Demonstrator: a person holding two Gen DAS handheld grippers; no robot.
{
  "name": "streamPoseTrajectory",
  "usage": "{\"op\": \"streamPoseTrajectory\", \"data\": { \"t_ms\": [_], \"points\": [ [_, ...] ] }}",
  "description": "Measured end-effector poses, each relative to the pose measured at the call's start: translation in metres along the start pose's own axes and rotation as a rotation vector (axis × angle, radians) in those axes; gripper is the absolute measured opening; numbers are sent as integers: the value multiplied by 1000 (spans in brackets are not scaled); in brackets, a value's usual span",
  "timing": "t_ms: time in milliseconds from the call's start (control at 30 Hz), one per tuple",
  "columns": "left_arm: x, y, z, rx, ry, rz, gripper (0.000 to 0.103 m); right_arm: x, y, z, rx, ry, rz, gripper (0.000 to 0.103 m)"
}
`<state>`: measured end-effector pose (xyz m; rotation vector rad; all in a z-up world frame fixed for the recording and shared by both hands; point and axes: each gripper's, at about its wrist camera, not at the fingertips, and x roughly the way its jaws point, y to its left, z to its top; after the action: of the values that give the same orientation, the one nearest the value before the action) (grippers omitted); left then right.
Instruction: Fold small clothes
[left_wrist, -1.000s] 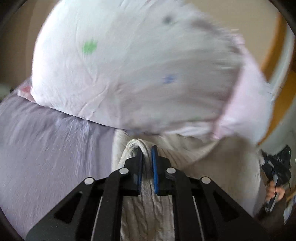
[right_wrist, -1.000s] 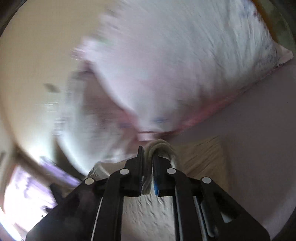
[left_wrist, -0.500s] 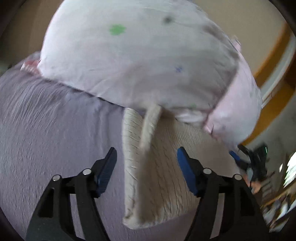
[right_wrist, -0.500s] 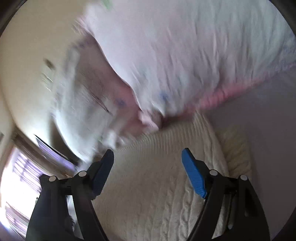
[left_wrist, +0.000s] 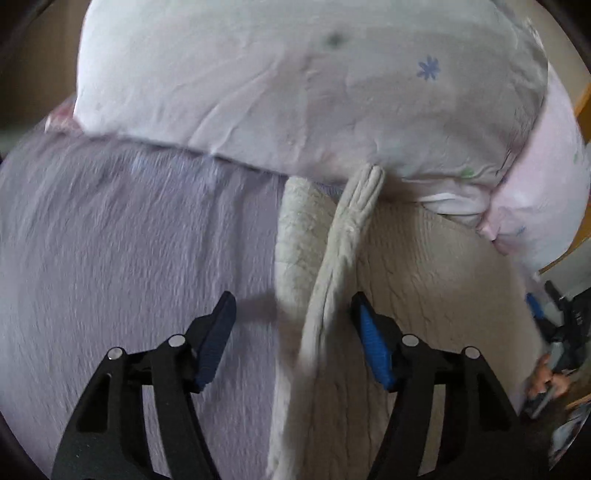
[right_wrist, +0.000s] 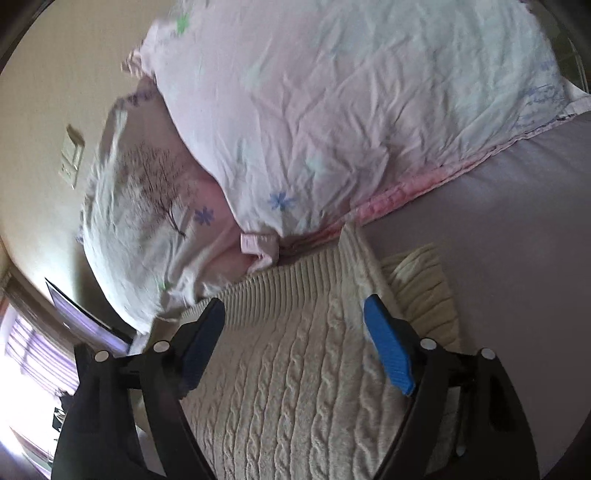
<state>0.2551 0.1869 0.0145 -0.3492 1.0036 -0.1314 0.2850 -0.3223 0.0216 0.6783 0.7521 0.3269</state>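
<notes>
A cream cable-knit garment (left_wrist: 424, 280) lies on the lilac bed sheet (left_wrist: 129, 258), its far end against the pillows. In the left wrist view a raised fold or ribbed edge (left_wrist: 343, 236) stands up along its left side. My left gripper (left_wrist: 293, 306) is open, its jaws either side of that fold without touching it. In the right wrist view the same knit (right_wrist: 295, 369) lies flat, its ribbed hem (right_wrist: 273, 291) towards the pillows. My right gripper (right_wrist: 295, 314) is open and empty just above it.
A big white pillow with small flower prints (left_wrist: 295, 85) lies across the head of the bed; it also shows in the right wrist view (right_wrist: 332, 110) over a pink pillow (right_wrist: 147, 192). The other gripper and hand (left_wrist: 554, 354) show at right. A wall switch (right_wrist: 72, 155) is at left.
One second ago both grippers were shut on the knit's edge. They have opened and let it go, the garment has dropped onto the bed, and both grippers have drawn back slightly.
</notes>
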Motion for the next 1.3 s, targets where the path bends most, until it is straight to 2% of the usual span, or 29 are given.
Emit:
{"op": "streamPoseTrajectory", "data": {
  "t_ms": [100, 133, 167, 200, 267, 333, 433, 533, 600, 667, 767, 867, 933, 967, 1033, 1067, 1100, 1200, 1267, 1300],
  "points": [
    [-4, 21, -5, -107, -3, -111, 63, -3, -5, 1, 19, -2, 23, 80],
    [-4, 30, -6, -163, 1, -167, 58, -3, -6, 2, 22, -1, 28, 80],
    [2, 42, -8, -265, 35, -282, 41, -4, -7, 2, 22, -1, 35, 80],
    [12, 54, -11, -353, 79, -365, 22, -7, -7, 2, 20, -3, 40, 80],
    [21, 69, -22, -463, 88, -463, 17, -8, -4, 2, 16, -13, 55, 80],
    [19, 74, -25, -485, 74, -500, 16, -13, -5, 3, 17, -29, 69, 80],
    [4, 67, -24, -521, 18, -634, 14, -24, -6, 7, 21, -58, 83, 80],
    [-20, 29, -14, -452, -30, -702, 14, -41, -11, 14, 36, -103, 105, 80],
    [-34, -12, -5, -380, -44, -749, 14, -51, -12, 18, 42, -134, 114, 80],
    [-35, -66, 1, -316, -29, -830, 14, -62, -13, 22, 43, -163, 115, 80],
    [-17, -145, 4, -237, 37, -941, 14, -72, -16, 27, 38, -186, 91, 80],
    [33, -220, -4, -205, 152, -999, 18, -76, -23, 31, 27, -183, 53, 80],
    [64, -250, -10, -219, 241, -1043, 17, -75, -38, 34, 61, -154, 33, 80],
    [69, -254, -14, -229, 254, -1081, 17, -74, -46, 36, 91, -132, 35, 80],
    [58, -246, -13, -190, 207, -1076, 19, -71, -58, 38, 143, -95, 50, 84],
    [43, -230, -11, -133, 144, -1011, 28, -68, -64, 39, 173, -62, 66, 87],
    [40, -228, -10, -98, 109, -945, 41, -64, -67, 39, 192, -35, 79, 88],
    [16, -189, -17, 18, 14, -616, 54, -47, -63, 36, 189, 72, 70, 89],
    [15, -166, -30, 57, 17, -459, 59, -35, -59, 31, 167, 131, 39, 89],
    [19, -162, -33, 60, 29, -417, 60, -28, -57, 27, 157, 162, 24, 89]
  ]
}}
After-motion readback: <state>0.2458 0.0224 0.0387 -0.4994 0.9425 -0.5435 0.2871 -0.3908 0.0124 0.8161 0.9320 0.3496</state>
